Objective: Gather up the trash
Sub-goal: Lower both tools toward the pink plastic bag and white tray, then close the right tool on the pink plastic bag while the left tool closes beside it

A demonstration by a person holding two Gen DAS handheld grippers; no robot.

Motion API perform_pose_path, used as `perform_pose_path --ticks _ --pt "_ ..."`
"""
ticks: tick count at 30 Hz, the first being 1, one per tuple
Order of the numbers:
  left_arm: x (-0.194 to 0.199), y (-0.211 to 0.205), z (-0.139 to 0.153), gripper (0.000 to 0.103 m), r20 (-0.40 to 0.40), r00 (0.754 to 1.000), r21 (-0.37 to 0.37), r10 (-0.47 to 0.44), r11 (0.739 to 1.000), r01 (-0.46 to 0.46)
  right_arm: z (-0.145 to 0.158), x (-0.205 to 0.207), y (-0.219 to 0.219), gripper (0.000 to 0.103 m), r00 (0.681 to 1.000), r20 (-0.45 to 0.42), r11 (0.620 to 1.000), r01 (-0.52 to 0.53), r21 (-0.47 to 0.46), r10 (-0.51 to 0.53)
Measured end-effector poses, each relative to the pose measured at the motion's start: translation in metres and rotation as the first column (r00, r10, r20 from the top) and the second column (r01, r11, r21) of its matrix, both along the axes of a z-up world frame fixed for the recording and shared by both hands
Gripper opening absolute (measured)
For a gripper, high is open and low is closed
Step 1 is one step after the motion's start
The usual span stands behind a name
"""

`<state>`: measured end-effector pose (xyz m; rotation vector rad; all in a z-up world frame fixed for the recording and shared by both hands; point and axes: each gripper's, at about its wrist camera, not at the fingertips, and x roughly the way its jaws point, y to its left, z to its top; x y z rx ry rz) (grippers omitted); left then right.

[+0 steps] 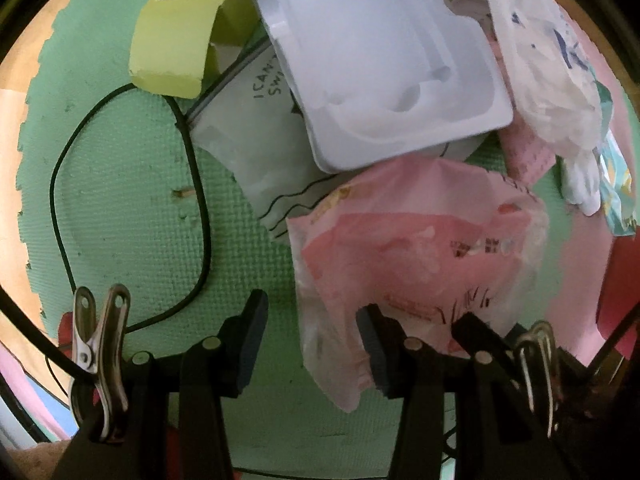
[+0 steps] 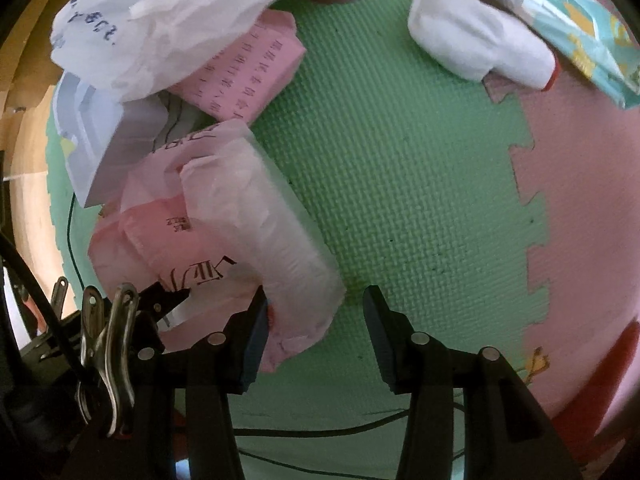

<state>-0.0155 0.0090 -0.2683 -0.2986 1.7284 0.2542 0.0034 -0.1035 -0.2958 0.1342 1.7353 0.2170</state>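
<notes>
A heap of trash lies on a green foam mat (image 2: 400, 168). Nearest is a crumpled pink plastic bag (image 1: 420, 248) (image 2: 224, 224). My left gripper (image 1: 312, 344) points down over it, open; the bag's lower corner hangs between its fingers, which do not press it. My right gripper (image 2: 316, 332) is open over bare mat, its left finger (image 2: 256, 336) against the bag's edge. Behind the bag lie a white moulded plastic tray (image 1: 380, 60) (image 2: 100, 140), a clear printed zip bag (image 1: 256, 128), a lime-green card sleeve (image 1: 176, 32), a crumpled white bag (image 2: 168, 20) and pink printed paper (image 2: 248, 76).
A thin black cable (image 1: 200, 200) loops over the mat on the left. A white sock-like item (image 2: 480, 48) and a teal packet (image 2: 580, 28) lie at the far right. A pink mat tile (image 2: 592, 200) joins the green one. Wooden floor (image 1: 16, 120) borders the mat.
</notes>
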Motion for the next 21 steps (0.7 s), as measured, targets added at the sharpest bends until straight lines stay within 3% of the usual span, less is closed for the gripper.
perform_pose_path --ticks 8,11,14,15,21 --pt "-0.011 0.015 -0.014 0.058 -0.007 0.999 -0.010 0.048 0.999 -0.048 -0.005 0.006 0.004 0.048 1.000 -0.011 1.000 0.018 -0.019 -0.018" --pt "-0.013 0.018 -0.015 0.057 -0.008 0.999 -0.014 0.047 0.999 -0.047 -0.004 0.007 0.008 0.048 1.000 -0.007 1.000 0.015 -0.021 -0.015" --pt "-0.013 0.015 -0.011 0.043 0.007 1.000 -0.026 0.020 0.999 -0.020 0.001 0.005 0.013 0.045 1.000 -0.005 1.000 0.003 -0.016 -0.003" --pt "-0.011 0.017 -0.010 0.036 0.011 1.000 -0.030 0.014 0.999 -0.013 0.001 0.003 0.016 0.037 1.000 -0.001 1.000 -0.006 -0.008 0.006" --pt "-0.009 0.010 -0.003 0.022 0.029 0.999 -0.034 -0.023 0.999 0.024 0.005 -0.005 0.022 0.025 1.000 0.015 1.000 -0.025 0.011 0.025"
